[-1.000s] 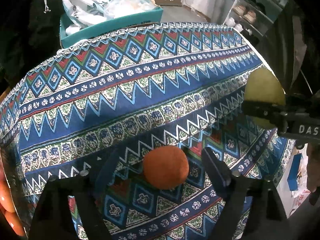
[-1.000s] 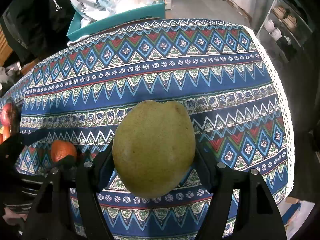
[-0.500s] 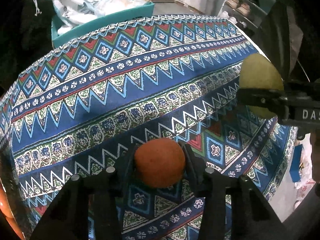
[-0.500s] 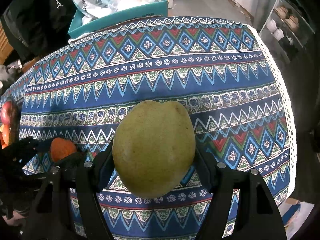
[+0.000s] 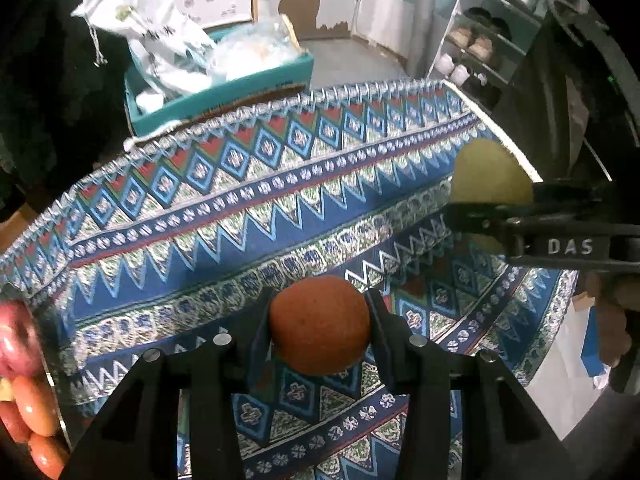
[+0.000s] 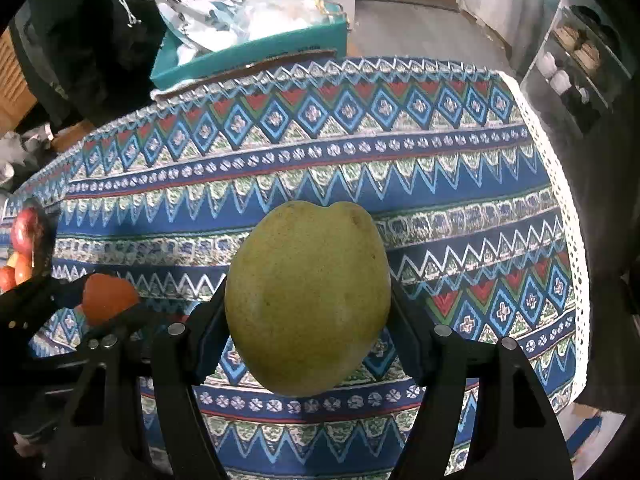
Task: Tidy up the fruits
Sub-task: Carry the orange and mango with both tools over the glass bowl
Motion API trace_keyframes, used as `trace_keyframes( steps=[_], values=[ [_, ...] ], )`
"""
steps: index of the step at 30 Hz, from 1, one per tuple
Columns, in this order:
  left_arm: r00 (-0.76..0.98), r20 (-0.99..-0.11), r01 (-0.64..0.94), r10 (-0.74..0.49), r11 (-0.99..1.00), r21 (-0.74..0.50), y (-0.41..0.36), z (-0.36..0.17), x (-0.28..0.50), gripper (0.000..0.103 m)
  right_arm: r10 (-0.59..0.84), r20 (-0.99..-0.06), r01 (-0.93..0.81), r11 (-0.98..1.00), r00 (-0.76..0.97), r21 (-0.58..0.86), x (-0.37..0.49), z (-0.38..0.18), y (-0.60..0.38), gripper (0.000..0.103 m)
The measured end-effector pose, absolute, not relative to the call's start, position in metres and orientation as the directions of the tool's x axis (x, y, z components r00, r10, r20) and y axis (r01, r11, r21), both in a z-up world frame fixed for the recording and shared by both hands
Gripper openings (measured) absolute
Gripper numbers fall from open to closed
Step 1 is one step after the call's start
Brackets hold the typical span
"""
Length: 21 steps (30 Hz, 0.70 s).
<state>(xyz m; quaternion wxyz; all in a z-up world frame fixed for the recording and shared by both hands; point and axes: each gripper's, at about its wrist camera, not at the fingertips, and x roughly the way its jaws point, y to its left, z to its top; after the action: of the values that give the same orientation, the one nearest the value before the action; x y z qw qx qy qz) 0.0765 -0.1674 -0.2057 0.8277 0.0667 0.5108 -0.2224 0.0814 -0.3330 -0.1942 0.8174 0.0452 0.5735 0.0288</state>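
The left wrist view showed the left tool point(image 5: 319, 330) clamped on a round, matte orange point(image 5: 319, 325) above the patterned tabletop point(image 5: 248, 216), with the right tool's side marked "DAS" at right. Only the right wrist view showed the right tool point(image 6: 308, 320) gripping a large yellow-green mango point(image 6: 307, 299), smooth and faintly speckled, over the cloth. Red and orange fruits point(image 6: 22, 248) sat at the tabletop's left edge; a teal box point(image 6: 248, 50) stood behind.
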Motion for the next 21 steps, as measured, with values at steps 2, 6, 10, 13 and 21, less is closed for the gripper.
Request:
trace_keyframes(
  steps=[2,6,10,13,21],
  values=[
    [0.392,-0.868,0.431,-0.305,0.894,-0.119,-0.165,-0.197,0.076,0.045,0.106,-0.929,-0.006,0.994,0.354,0.111,0.081,-0.189,-0.329,0.071],
    [0.428,-0.852,0.432,-0.303,0.896,-0.101,-0.162,-0.180,0.071,0.045,0.118,-0.918,-0.030,0.993,0.380,0.116,0.079,-0.177,-0.322,0.071],
    [0.453,-0.834,0.429,-0.315,0.897,-0.106,-0.156,-0.161,0.067,0.045,0.134,-0.900,-0.064,0.991,0.415,0.118,0.075,-0.159,-0.313,0.071],
    [0.473,-0.820,0.427,-0.322,0.898,-0.106,-0.151,-0.148,0.064,0.045,0.145,-0.887,-0.087,0.989,0.439,0.119,0.072,-0.146,-0.306,0.071],
    [0.519,-0.784,0.414,-0.340,0.903,-0.117,-0.137,-0.115,0.056,0.045,0.187,-0.848,-0.150,0.980,0.495,0.128,0.067,-0.111,-0.288,0.071]
  ],
)
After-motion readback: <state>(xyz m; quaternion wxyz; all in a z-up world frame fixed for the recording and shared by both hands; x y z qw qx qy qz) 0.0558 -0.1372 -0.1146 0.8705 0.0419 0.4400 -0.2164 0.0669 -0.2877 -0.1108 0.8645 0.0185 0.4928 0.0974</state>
